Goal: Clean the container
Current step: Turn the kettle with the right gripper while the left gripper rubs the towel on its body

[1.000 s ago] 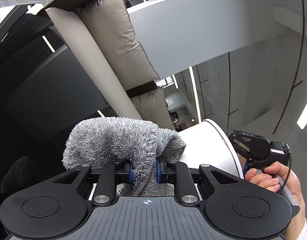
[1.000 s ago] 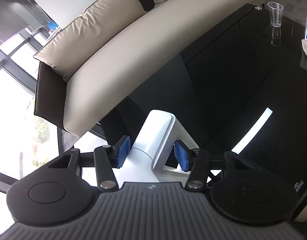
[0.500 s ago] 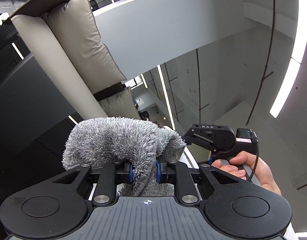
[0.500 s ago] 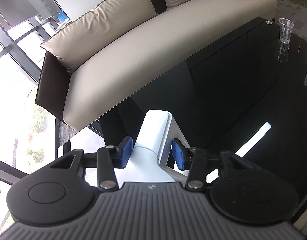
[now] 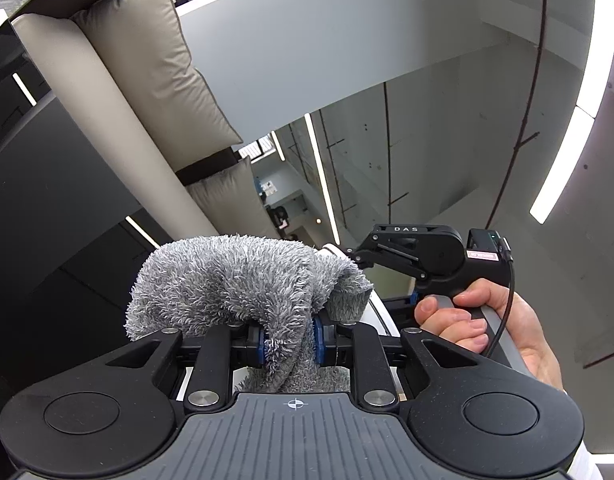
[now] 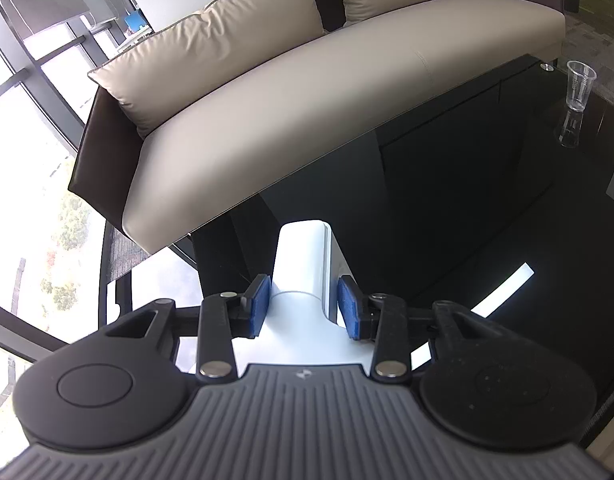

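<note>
My left gripper (image 5: 289,340) has its blue pads pinching a fluffy grey cloth (image 5: 235,276); its jaws are just starting to ease open, with the cloth still between them. The cloth bunches over the white container (image 5: 381,312), which is mostly hidden behind it. In the right wrist view a narrow upright part of the white container (image 6: 303,256) stands between the pads of my right gripper (image 6: 305,306). Those jaws are closing, and the pads sit close on either side of it. A hand (image 5: 487,320) holds the right gripper (image 5: 355,256) just right of the cloth.
The container sits on a glossy black table (image 6: 467,208). A beige sofa (image 6: 307,92) with cushions runs along the table's far side. A clear plastic cup (image 6: 581,86) stands at the table's far right. Large windows (image 6: 23,160) are on the left.
The right gripper's pads have drawn closer around the white part. In the left wrist view the right gripper and hand have moved in toward the cloth.
</note>
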Demonstrator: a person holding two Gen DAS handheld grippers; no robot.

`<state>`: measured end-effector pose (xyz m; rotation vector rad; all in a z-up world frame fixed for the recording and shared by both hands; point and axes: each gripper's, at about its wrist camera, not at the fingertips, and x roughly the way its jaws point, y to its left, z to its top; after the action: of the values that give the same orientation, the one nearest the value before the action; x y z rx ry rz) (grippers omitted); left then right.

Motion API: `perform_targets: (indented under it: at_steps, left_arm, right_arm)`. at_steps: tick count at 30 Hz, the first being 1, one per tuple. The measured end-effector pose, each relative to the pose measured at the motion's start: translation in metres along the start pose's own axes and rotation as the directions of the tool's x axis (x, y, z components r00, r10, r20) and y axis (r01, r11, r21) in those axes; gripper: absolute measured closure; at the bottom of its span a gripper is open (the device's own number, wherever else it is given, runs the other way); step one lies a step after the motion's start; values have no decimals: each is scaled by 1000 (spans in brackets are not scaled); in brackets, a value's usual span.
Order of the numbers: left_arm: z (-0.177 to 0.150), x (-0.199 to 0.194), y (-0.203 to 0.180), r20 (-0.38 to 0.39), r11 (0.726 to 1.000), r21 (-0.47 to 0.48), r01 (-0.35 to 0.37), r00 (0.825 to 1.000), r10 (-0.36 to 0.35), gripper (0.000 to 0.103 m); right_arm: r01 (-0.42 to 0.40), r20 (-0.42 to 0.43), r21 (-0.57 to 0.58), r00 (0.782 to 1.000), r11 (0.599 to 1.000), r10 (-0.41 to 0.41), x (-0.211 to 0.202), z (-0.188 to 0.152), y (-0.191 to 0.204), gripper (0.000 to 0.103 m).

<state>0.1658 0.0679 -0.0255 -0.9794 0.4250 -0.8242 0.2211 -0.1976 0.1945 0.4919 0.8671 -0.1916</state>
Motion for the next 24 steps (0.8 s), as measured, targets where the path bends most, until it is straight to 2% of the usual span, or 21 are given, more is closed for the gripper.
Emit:
perform_targets:
  at_steps: [8, 13, 19, 24]
  left_arm:
    - [2, 2, 7, -16, 999, -33, -25, 1000, 25, 83]
    - [2, 3, 15, -41, 995, -70, -66, 997, 64, 83]
    - [-1, 5, 29, -91, 979, -117, -167, 983, 157, 83]
    - [-4, 7, 44, -130, 955, -138, -262, 961, 245, 84]
  right_arm:
    - [2, 3, -33, 1000, 999, -2, 2, 0, 3, 64]
    - [-2, 0, -40, 1000, 999, 2, 4, 2, 4, 64]
    - [-3, -1, -47, 1000, 999, 3, 3, 3, 4, 64]
    - [-6, -3, -54, 1000, 999, 6, 4, 3, 4, 64]
